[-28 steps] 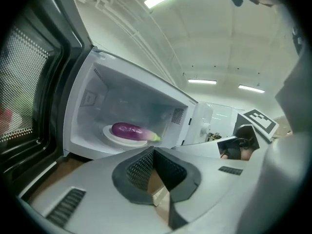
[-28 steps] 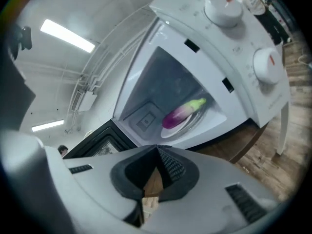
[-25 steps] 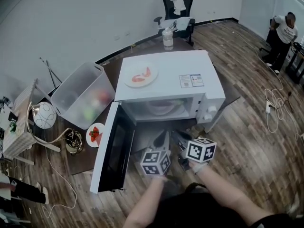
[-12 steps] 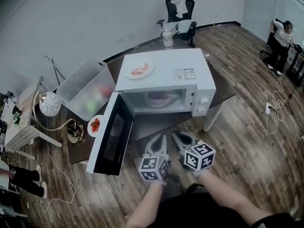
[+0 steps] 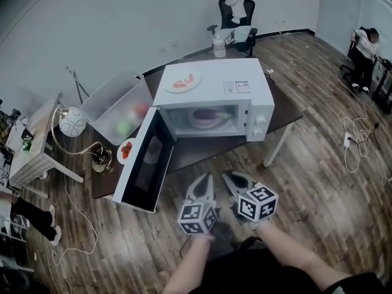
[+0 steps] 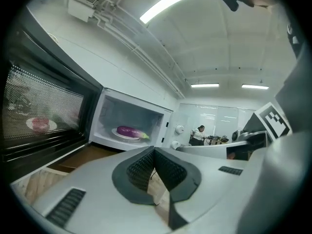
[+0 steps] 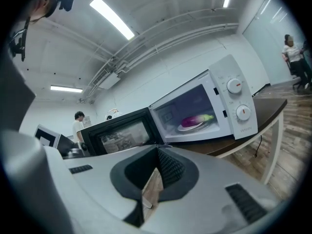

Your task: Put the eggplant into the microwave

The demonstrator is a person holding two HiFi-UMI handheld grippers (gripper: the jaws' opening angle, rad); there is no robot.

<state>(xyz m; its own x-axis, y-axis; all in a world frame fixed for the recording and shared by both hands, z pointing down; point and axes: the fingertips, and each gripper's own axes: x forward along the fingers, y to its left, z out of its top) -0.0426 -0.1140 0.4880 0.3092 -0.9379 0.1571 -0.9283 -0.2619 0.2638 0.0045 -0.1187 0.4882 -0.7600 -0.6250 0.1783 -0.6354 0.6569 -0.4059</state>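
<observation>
A purple eggplant (image 5: 211, 113) lies on a white plate inside the white microwave (image 5: 242, 87), whose door (image 5: 142, 165) hangs wide open to the left. Both gripper views show the eggplant (image 6: 129, 131) (image 7: 196, 119) on that plate, well ahead of the jaws. My left gripper (image 5: 202, 179) and right gripper (image 5: 230, 177) hover side by side over the floor in front of the table, well short of the microwave's opening. Each is shut with nothing between its pads, as the left gripper (image 6: 154, 150) and the right gripper (image 7: 157, 149) show in their own views.
A plate of red food (image 5: 182, 82) sits on the microwave's top. A clear bin (image 5: 119, 109), a small plate of red fruit (image 5: 125, 150) and a lamp (image 5: 73, 122) stand to the left. Behind are a jar (image 5: 219, 45) and office chair (image 5: 237, 14). A person (image 5: 366, 46) is at far right.
The view and both grippers have drawn back from the microwave, which now looks smaller and farther off. Both grippers stay shut and empty; the eggplant has not moved.
</observation>
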